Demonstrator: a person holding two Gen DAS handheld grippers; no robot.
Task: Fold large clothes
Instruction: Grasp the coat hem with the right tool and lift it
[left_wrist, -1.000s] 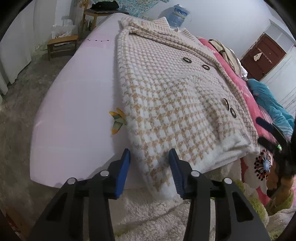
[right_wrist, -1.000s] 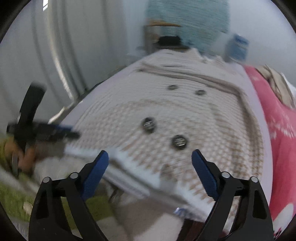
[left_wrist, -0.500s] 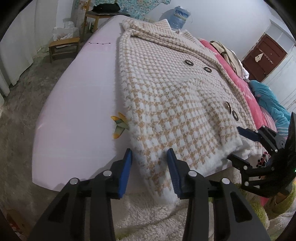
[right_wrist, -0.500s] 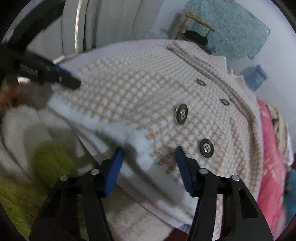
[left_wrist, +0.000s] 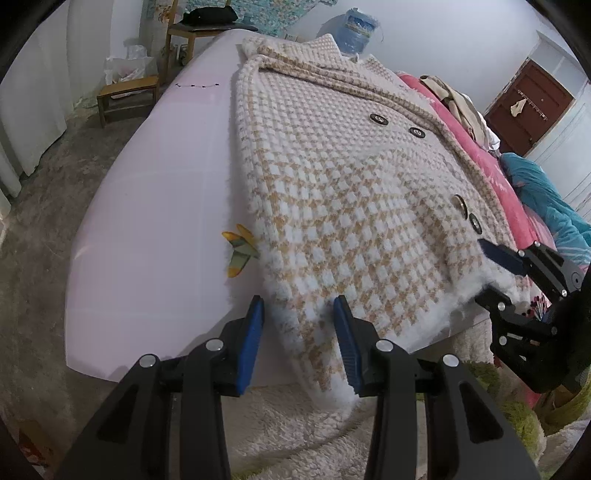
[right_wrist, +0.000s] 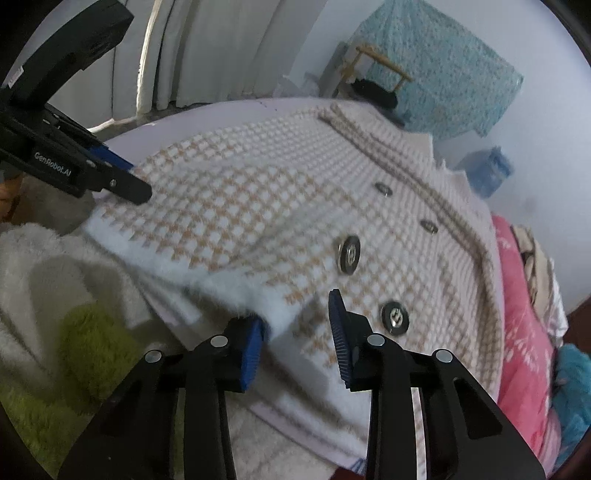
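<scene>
A large fuzzy beige-and-white houndstooth coat (left_wrist: 343, 177) with dark buttons lies flat on a pale pink table (left_wrist: 155, 206), its white hem hanging over the near edge. My left gripper (left_wrist: 299, 332) is open, its blue pads on either side of the hem's left corner. My right gripper (right_wrist: 295, 328) is open around the hem near the lower buttons (right_wrist: 395, 317); it also shows in the left wrist view (left_wrist: 491, 273) at the coat's right corner. The left gripper shows in the right wrist view (right_wrist: 125, 177) at the far hem corner.
A small yellow-green sticker (left_wrist: 240, 251) lies on the table left of the coat. A fluffy white and green rug (right_wrist: 74, 332) lies below the table edge. A pink bedspread (left_wrist: 491, 162) lies to the right. A wooden stool (left_wrist: 125, 92) and a water bottle (left_wrist: 358, 33) stand behind.
Both grippers have moved in toward the coat's hem. The right gripper's jaws have narrowed and now straddle the hem by the buttons. The left gripper has crept forward over the left corner.
</scene>
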